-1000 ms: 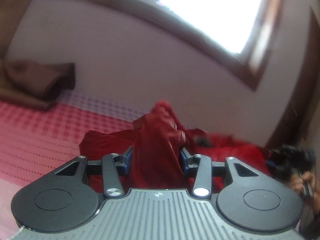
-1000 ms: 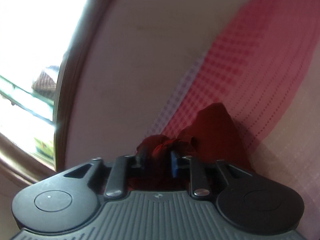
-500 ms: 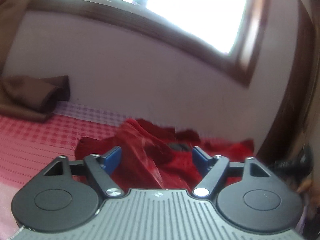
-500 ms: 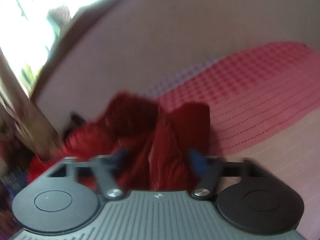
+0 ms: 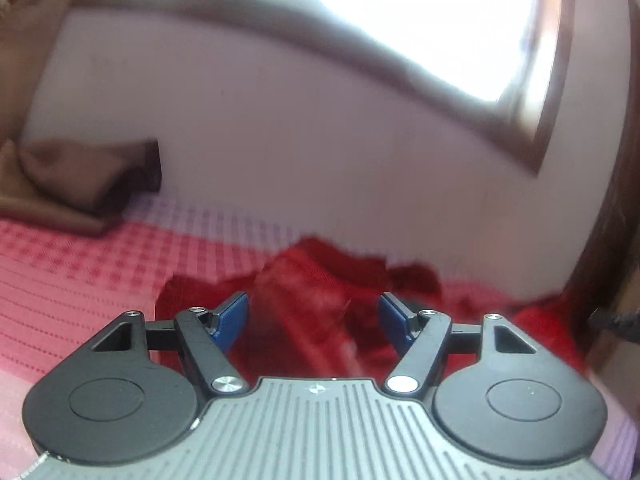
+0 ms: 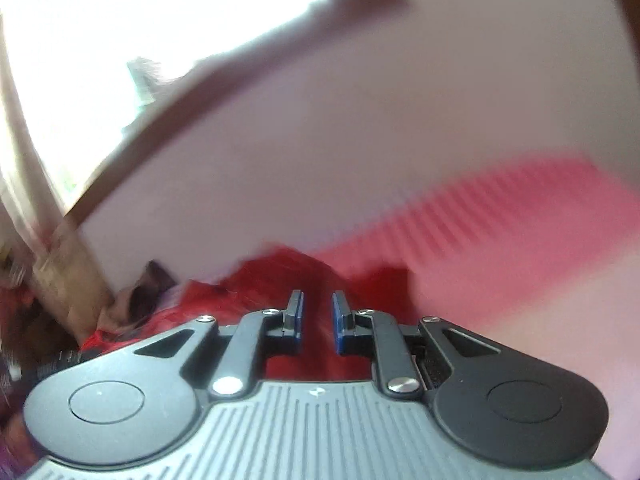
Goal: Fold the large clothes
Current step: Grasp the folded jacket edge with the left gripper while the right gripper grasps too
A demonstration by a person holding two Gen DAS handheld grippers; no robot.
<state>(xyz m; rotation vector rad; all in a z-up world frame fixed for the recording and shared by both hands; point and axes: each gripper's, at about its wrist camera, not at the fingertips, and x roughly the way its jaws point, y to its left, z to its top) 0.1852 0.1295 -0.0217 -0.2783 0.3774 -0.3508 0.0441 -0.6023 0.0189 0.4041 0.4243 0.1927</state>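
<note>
A crumpled red garment (image 5: pixel 340 268) lies heaped on the pink checked bed cover (image 5: pixel 80 264) near the wall. My left gripper (image 5: pixel 312 304) hovers over its near side. The blue pads stand wide apart and are closing, with a ridge of red cloth lying loose between them and touching neither. In the right wrist view, which is blurred, the same red garment (image 6: pixel 256 280) sits just ahead. My right gripper (image 6: pixel 318 308) has its jaws almost together, and red fabric fills the narrow gap between the pads.
A pale wall (image 5: pixel 320 160) runs close behind the heap, with a bright window (image 5: pixel 400 20) above it. A brown folded cloth (image 5: pixel 80 176) lies at the far left of the bed. A beige curtain (image 6: pixel 60 280) hangs beside the bed's end. Pink cover (image 6: pixel 500 216) stretches away to the right.
My left jaws spread off the raised fold, and the cloth sank back onto the heap. The right view rolled from tilted to nearly level, and the right gripper rose.
</note>
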